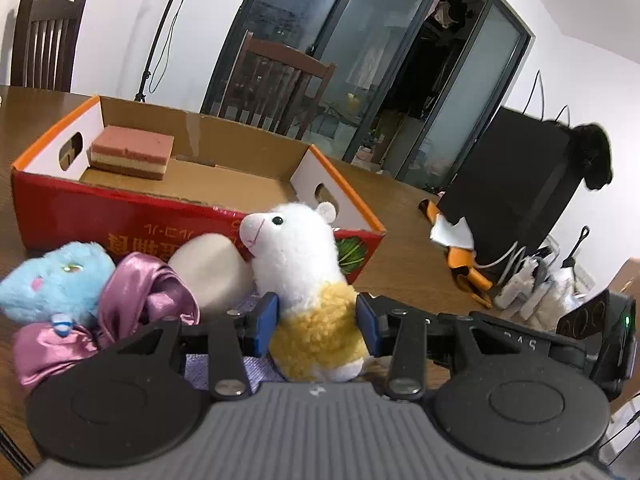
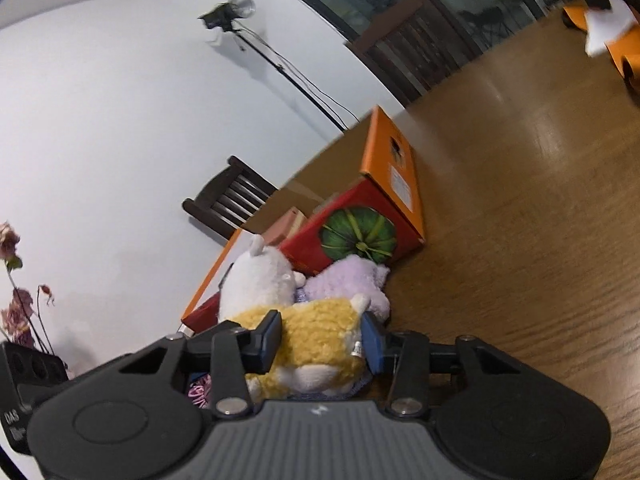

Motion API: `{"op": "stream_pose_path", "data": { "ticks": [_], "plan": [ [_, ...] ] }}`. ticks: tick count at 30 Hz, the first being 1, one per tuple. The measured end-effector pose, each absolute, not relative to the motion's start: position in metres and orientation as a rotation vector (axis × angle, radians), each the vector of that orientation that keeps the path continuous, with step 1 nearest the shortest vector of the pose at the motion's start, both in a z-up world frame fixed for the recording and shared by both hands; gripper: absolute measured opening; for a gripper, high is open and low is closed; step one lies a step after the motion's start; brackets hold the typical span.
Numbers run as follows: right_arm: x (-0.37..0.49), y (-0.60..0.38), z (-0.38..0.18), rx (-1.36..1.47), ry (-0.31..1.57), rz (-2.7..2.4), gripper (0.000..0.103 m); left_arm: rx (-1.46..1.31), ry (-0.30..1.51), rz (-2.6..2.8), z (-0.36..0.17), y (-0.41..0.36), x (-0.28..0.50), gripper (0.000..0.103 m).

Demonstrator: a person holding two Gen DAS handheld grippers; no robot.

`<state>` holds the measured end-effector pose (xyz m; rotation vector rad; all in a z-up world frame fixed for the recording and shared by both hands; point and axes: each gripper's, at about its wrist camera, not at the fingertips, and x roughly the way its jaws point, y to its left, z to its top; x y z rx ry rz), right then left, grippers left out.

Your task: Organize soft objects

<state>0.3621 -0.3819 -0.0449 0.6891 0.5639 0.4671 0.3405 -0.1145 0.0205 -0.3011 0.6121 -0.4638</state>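
Observation:
A white alpaca plush with a yellow woolly body stands on the wooden table in front of a red and orange cardboard box. My left gripper is shut on its yellow body, a blue pad pressing each side. In the right wrist view my right gripper also clamps the alpaca plush at its yellow body. Left of it lie a cream oval cushion, a purple satin cloth and a blue plush. A lilac plush lies behind it. A pink layered sponge rests inside the box.
Dark wooden chairs stand behind the table. At the right are a black case, an orange and white item and white cables. A light stand and dried flowers are by the wall. Bare wood stretches right of the box.

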Motion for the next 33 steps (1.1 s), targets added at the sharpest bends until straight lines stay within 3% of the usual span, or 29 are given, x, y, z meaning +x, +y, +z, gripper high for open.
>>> {"op": "stream_pose_path", "data": {
  "ticks": [8, 15, 22, 28, 33],
  "plan": [
    [0.279, -0.335, 0.011, 0.540, 0.500, 0.548, 0.042, -0.308, 0.511, -0.438, 0.062, -0.066, 0.257, 0.043],
    [0.220, -0.276, -0.002, 0.486, 0.618, 0.623, 0.042, -0.424, 0.621, -0.343, 0.030, -0.001, 0.191, 0.043],
    [0.193, -0.237, -0.019, 0.427, 0.703, 0.585, 0.043, -0.462, 0.678, -0.335, -0.001, 0.029, 0.181, 0.044],
    [0.184, -0.233, -0.017, 0.426, 0.702, 0.544, 0.049, -0.497, 0.649, -0.376, -0.006, 0.044, 0.174, 0.061],
    [0.194, -0.232, -0.020, 0.456, 0.724, 0.521, 0.054, -0.522, 0.692, -0.386, -0.015, 0.048, 0.183, 0.062]
  ]
}}
